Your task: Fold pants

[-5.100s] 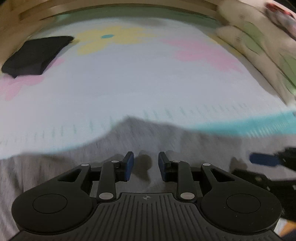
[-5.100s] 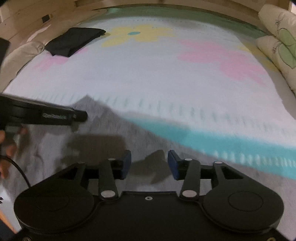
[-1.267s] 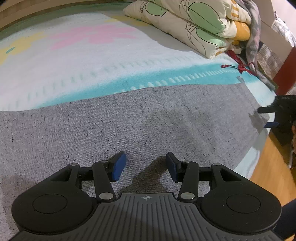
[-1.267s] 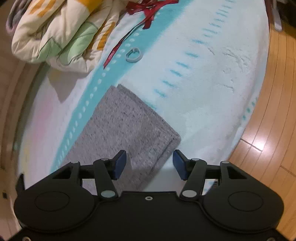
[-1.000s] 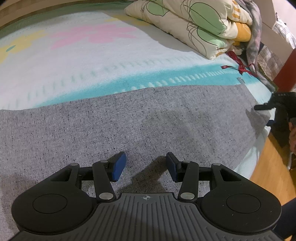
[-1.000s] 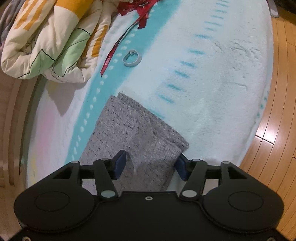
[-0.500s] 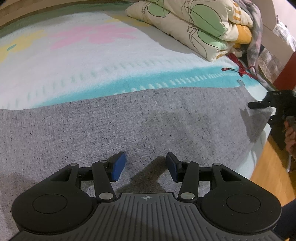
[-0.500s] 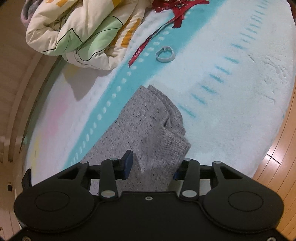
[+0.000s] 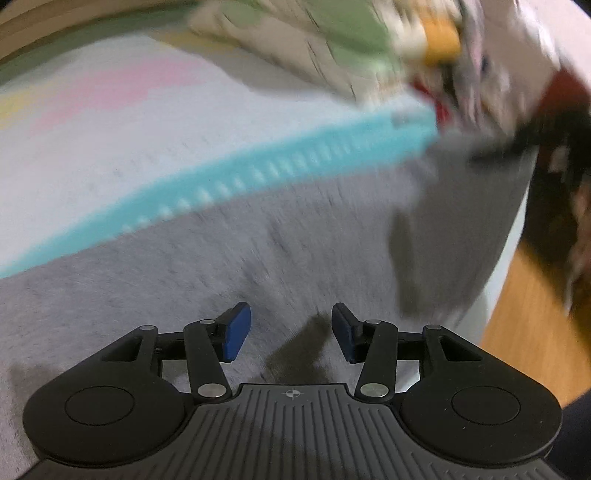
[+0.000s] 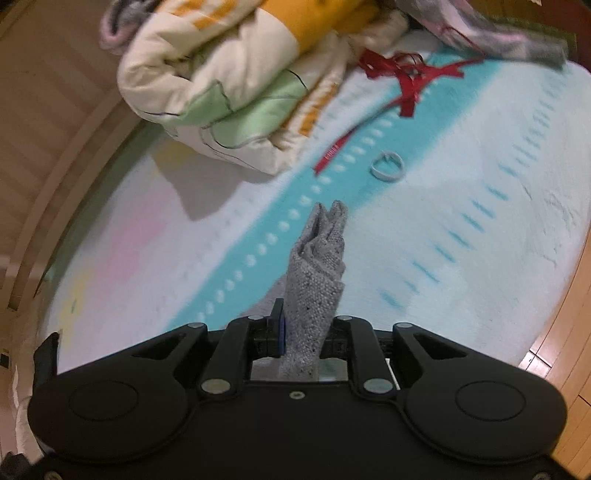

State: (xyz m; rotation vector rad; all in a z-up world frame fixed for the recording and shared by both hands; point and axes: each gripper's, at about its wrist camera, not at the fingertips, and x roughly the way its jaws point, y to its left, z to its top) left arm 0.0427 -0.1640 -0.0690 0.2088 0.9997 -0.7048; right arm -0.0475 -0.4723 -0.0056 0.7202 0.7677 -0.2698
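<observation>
A: Quick count. Grippers?

B: Two. The left gripper (image 9: pixel 291 330) hung over the grey pants (image 9: pixel 155 295), blue pads spread wide with nothing between them, only cloth lying below. The right gripper (image 10: pixel 303 334) had just been closing, and its jaws were narrow, clamped on a bunched end of the pants (image 10: pixel 318 273).

A: Pants, how many?

B: One pair, grey speckled knit. In the left wrist view it lay spread across the near edge of the bed blanket (image 9: pixel 110 147), with one end lifted up at the right side. That view was badly blurred. In the right wrist view the pinched end stuck up out of the jaws as a narrow crumpled column above the blanket (image 10: pixel 480 229).

A: Anything else on the bed?

B: One folded quilt (image 10: pixel 236 85), cream with green and orange patches, at the far side. One red ribbon (image 10: pixel 406 85), tangled, trailing across the teal stripe. One small pale ring (image 10: pixel 387 167) just beside the ribbon's tail, apart from the pants. One greyish-pink cloth (image 10: pixel 491 33) at the top right; couldn't tell what it was.

A: Blanket pattern?

B: One teal stripe with white dots, rows of short teal dashes, pink and yellow patches further off. Wooden floor (image 10: pixel 561 339) at the right edge.

A: Person visible?

B: Only a blurred hand (image 9: pixel 581 236) at the right edge of the left wrist view.
</observation>
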